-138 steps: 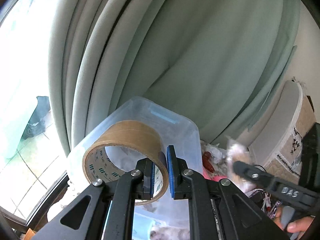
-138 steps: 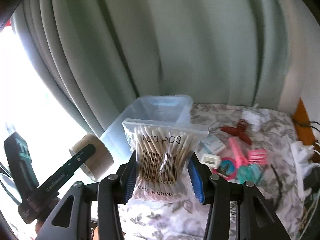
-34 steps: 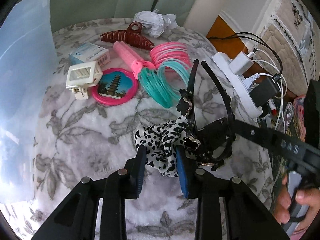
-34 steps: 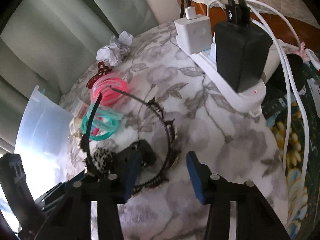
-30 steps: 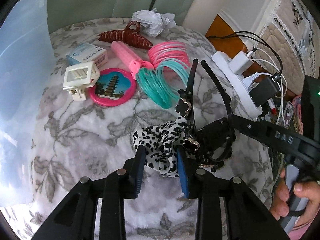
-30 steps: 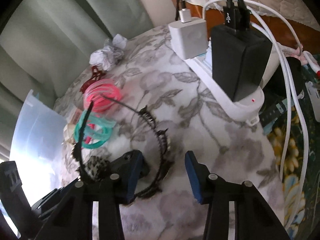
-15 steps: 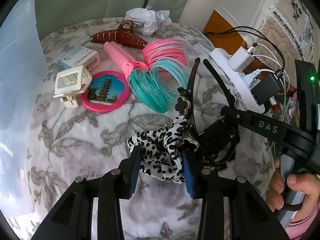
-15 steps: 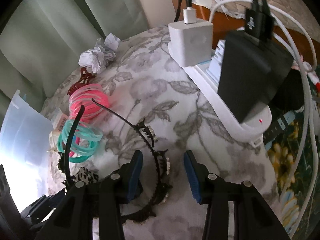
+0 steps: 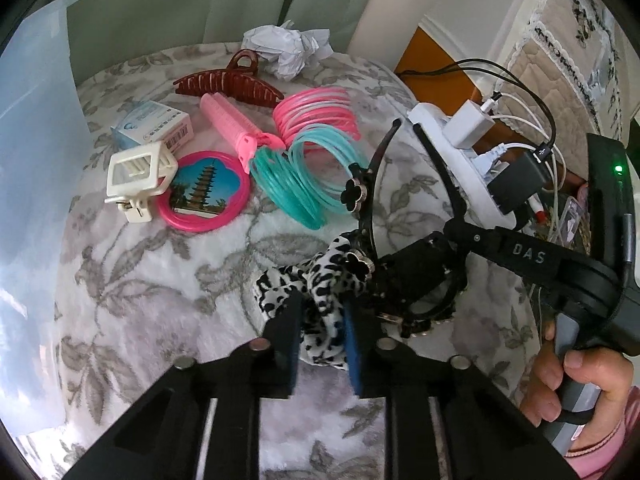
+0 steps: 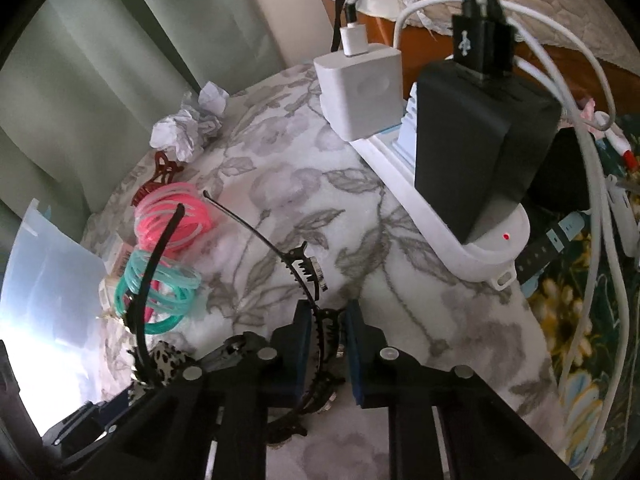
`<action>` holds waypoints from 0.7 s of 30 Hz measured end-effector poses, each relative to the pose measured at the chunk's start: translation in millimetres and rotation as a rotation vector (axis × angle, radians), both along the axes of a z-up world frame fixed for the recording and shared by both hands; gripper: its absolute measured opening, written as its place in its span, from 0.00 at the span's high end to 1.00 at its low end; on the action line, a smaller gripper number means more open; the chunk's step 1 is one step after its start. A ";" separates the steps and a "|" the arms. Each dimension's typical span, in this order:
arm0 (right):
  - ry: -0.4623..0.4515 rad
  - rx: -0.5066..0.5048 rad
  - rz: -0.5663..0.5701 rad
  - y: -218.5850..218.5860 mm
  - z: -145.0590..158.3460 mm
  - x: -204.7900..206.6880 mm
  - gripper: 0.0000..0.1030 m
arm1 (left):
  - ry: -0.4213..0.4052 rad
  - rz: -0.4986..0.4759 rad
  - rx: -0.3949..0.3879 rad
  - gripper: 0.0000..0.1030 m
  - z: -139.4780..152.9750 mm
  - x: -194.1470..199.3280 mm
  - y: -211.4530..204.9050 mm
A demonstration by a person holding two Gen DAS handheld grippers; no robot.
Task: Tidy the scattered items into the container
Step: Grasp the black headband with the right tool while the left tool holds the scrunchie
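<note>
Both grippers have just closed: the left gripper (image 9: pixel 322 334) pinches the leopard scrunchie (image 9: pixel 316 292), the right gripper (image 10: pixel 326 342) a black toothed headband (image 10: pixel 304 276); both look ready to go into the container (image 9: pixel 36 160).

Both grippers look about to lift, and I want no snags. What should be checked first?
1. Left gripper closing on the scrunchie: ok, fabric between the pads.
2. Right gripper shut on the toothed headband: ok.
3. Scrunchie free of the flower headband: not ok, they touch.
4. Headbands clear of the teal bangles: cannot tell.
5. Container in reach: ok, at left.
</note>
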State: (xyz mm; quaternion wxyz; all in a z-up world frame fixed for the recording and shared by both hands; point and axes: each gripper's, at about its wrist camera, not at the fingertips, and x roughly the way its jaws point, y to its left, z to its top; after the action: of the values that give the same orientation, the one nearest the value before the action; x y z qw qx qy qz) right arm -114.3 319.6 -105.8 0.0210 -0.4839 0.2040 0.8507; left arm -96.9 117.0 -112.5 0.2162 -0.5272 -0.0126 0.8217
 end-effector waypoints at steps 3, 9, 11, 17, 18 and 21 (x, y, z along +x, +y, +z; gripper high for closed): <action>0.023 -0.008 -0.007 2.4 6.8 3.5 0.82 | 0.008 0.011 0.010 0.91 3.9 1.5 -1.5; 0.068 -0.022 -0.031 9.6 22.3 15.9 0.82 | 0.030 0.027 0.018 0.93 15.0 8.8 -2.9; 0.084 -0.027 -0.038 11.7 27.6 21.0 0.82 | 0.045 0.032 0.017 0.94 20.9 12.9 -4.0; 0.135 -0.033 -0.045 12.8 45.8 35.6 0.82 | 0.080 0.061 0.027 0.94 38.5 23.7 -13.4; 0.145 -0.035 -0.046 12.9 49.3 38.4 0.82 | 0.085 0.068 0.034 0.94 41.2 25.4 -16.3; 0.169 -0.039 -0.049 13.8 59.2 46.4 0.82 | 0.108 0.084 0.043 0.94 50.1 32.3 -21.8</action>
State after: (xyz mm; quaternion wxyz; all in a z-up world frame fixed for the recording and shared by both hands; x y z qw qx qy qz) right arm -67.9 333.4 -46.6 0.0153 -0.4054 0.2333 0.8837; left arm -64.6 95.2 -62.4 0.1934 -0.4763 -0.0406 0.8568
